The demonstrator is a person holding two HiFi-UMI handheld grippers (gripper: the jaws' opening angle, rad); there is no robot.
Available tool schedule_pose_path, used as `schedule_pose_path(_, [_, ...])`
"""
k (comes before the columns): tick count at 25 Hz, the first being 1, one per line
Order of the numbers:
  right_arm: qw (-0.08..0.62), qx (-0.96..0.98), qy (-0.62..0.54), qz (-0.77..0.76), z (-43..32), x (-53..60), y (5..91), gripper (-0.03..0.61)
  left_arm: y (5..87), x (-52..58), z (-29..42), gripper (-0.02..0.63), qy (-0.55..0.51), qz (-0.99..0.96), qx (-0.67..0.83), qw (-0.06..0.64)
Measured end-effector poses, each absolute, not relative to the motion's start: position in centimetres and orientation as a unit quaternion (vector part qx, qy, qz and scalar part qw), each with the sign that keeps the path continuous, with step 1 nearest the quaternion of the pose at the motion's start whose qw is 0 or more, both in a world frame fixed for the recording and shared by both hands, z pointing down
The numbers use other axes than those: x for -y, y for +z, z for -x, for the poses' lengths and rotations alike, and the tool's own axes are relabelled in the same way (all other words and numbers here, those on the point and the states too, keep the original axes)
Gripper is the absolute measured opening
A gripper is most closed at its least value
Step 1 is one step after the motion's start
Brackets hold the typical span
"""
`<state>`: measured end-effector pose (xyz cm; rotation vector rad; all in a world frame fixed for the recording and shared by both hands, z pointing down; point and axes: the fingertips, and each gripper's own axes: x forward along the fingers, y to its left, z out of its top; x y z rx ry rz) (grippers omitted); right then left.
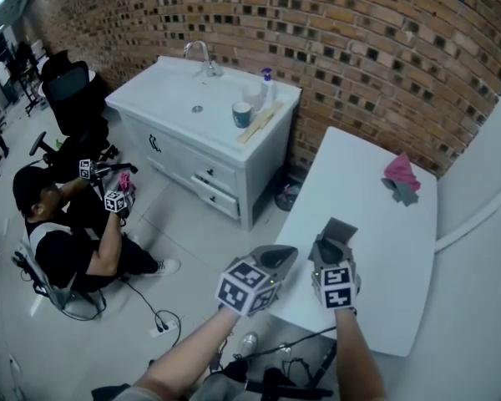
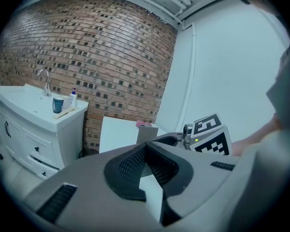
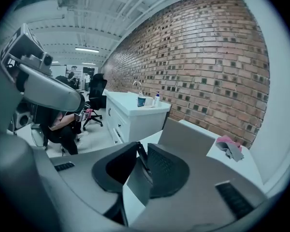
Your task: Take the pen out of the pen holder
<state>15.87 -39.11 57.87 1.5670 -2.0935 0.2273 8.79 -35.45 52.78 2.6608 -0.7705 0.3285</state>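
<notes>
Both closed on nothing, my left tongs (image 1: pixel 284 255) and right tongs (image 1: pixel 327 249) hang at the near end of the white rectangular table (image 1: pixel 384 241). The grey box-shaped pen holder (image 1: pixel 342 230) stands just ahead of the right pair; I cannot make out the pen.

Dim bluish light, strong fisheye bending, dark vignetted corners.

L gripper (image 1: pixel 285 256), R gripper (image 1: pixel 336 230): fingers (image 2: pixel 128 168) together, both empty (held side by side).

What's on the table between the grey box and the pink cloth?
Nothing: only bare white table between grey box and pink cloth, seen in the head view.
</notes>
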Motion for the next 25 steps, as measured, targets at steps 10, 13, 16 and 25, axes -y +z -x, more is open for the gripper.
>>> schedule_pose_path(10, [0.204,0.778,0.075,-0.589,-16.8,38.0,53.6,0.055,49.9,35.3,-9.5,0.002,0.093,-0.948,0.263,0.155])
schedule_pose_path(13, [0.169,0.779,0.068,-0.600,-17.6,37.3,51.1,0.055,48.4,35.2,-10.1,0.002,0.085,-0.952,0.257,0.145])
schedule_pose_path(16, [0.134,0.781,0.062,-0.607,-18.3,36.1,48.2,0.055,46.9,34.5,-10.7,0.002,0.076,-0.955,0.250,0.140])
schedule_pose_path(25, [0.037,0.778,0.031,-0.627,-20.6,32.7,40.6,0.057,42.5,32.9,-12.7,0.002,0.046,-0.965,0.231,0.119])
